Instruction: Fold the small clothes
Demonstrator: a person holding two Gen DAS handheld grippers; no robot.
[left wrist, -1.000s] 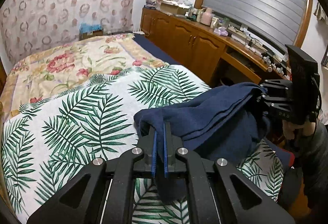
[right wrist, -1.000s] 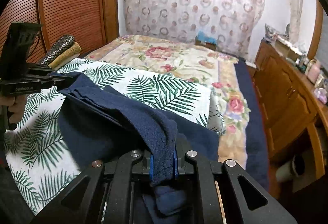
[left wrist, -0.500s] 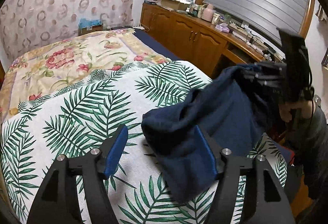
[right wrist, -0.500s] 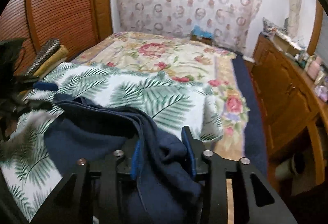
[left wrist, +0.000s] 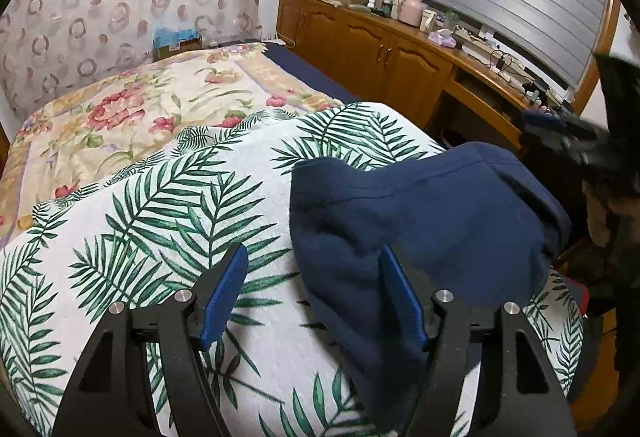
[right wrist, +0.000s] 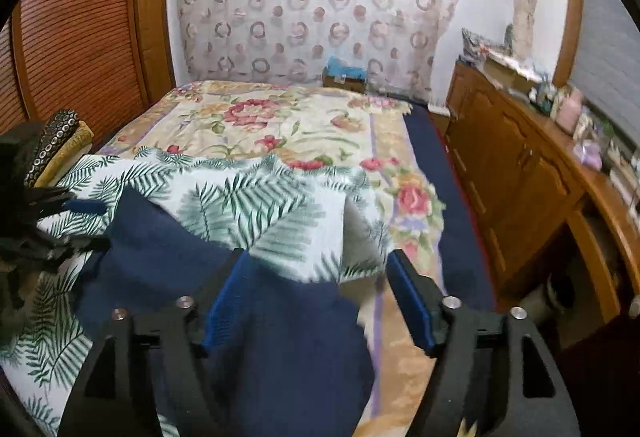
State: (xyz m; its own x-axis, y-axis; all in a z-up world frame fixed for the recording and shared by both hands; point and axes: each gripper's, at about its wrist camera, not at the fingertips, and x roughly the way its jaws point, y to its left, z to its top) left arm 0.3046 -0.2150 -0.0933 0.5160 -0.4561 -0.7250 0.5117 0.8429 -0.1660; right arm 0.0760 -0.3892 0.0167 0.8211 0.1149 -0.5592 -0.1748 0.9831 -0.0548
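Cabinets (left wrist: 380, 53) fill left wrist view; slatted door (right wrist: 76, 21) only right.

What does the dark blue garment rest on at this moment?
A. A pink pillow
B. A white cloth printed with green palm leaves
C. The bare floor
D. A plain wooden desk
B: the dark blue garment lies bunched on the white cloth with green palm leaves spread over the bed, seen in both wrist views; no desk, floor or pillow is beneath it.
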